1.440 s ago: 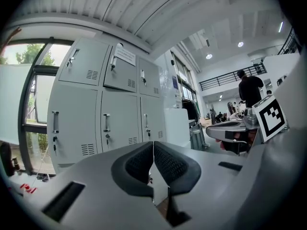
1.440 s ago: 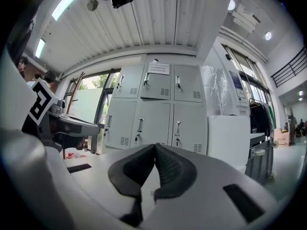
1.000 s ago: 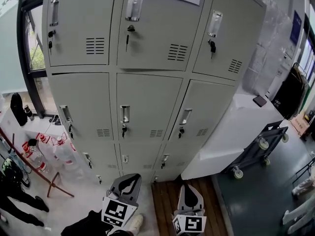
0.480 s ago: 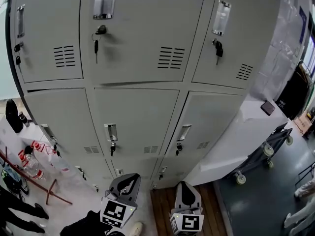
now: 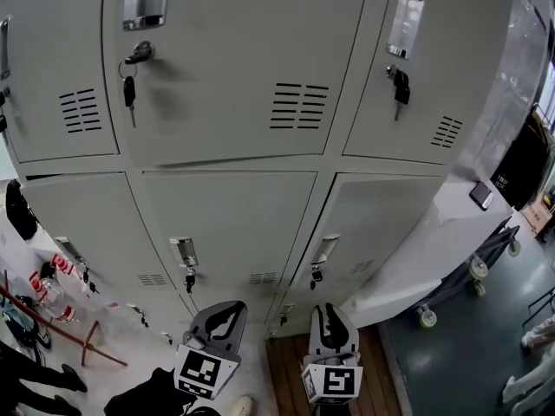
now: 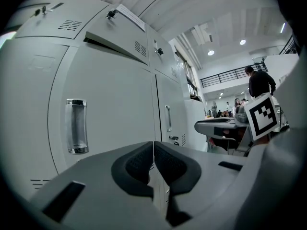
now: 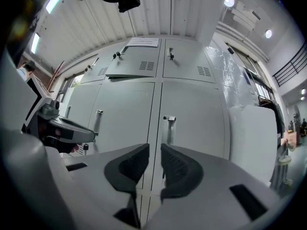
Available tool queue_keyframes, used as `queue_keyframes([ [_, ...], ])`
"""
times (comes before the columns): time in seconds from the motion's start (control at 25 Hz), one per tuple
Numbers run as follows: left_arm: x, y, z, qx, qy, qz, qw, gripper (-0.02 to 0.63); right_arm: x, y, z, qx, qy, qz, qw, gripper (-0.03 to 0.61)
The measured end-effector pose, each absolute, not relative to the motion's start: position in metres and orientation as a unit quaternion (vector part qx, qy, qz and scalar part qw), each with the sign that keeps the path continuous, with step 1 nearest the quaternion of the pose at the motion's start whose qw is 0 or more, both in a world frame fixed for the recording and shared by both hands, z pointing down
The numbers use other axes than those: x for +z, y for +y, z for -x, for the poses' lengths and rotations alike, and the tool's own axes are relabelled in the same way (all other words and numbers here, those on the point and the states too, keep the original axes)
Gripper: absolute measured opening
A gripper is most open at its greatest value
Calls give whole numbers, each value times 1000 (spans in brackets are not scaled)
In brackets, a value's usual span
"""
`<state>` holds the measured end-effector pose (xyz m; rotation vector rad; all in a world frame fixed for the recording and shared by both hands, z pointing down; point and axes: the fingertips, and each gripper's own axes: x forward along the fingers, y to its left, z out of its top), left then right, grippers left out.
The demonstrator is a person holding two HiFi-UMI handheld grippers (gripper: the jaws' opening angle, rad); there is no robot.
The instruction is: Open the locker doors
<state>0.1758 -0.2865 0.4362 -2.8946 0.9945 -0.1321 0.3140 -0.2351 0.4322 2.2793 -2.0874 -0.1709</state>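
Note:
A bank of grey lockers (image 5: 260,146) fills the head view, each door with a chrome handle and a key. My left gripper (image 5: 224,315) is low in front of the middle column, shut and empty, pads touching (image 6: 153,158); a door handle (image 6: 76,126) shows to the left of its jaws. My right gripper (image 5: 328,317) points at the seam beside the right column's door handle (image 7: 169,127). Its jaws have just been opening; a narrow gap (image 7: 154,161) shows with nothing in it. An upper middle door (image 7: 132,63) stands slightly ajar.
A white cabinet (image 5: 451,232) adjoins the lockers on the right, with a wheeled cart (image 5: 473,271) beyond it. Bottles (image 5: 52,293) and a red bar (image 5: 52,319) lie at the lower left. A wooden floor strip (image 5: 286,371) runs under the grippers. People (image 6: 260,83) stand far off.
Both grippers and the head camera have come closer to the lockers, which now loom larger. The right gripper's jaws have parted a little; the left stays shut.

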Motion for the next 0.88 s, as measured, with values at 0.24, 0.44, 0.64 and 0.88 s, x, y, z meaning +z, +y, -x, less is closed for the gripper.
queue_keyframes([
  [0.24, 438, -303, -179, -48, 325, 944, 41, 26, 417, -273, -327, -55, -673, -737, 19, 161],
  [0.44, 437, -316, -177, -48, 331, 941, 43, 26, 410, -306, -337, -48, -683, -729, 21, 204],
  [0.64, 442, -326, -175, -54, 339, 938, 41, 26, 405, -333, -341, -46, -691, -721, 23, 229],
  [0.88, 443, -332, -173, -53, 345, 936, 37, 26, 413, -353, -346, -45, -688, -723, 47, 222],
])
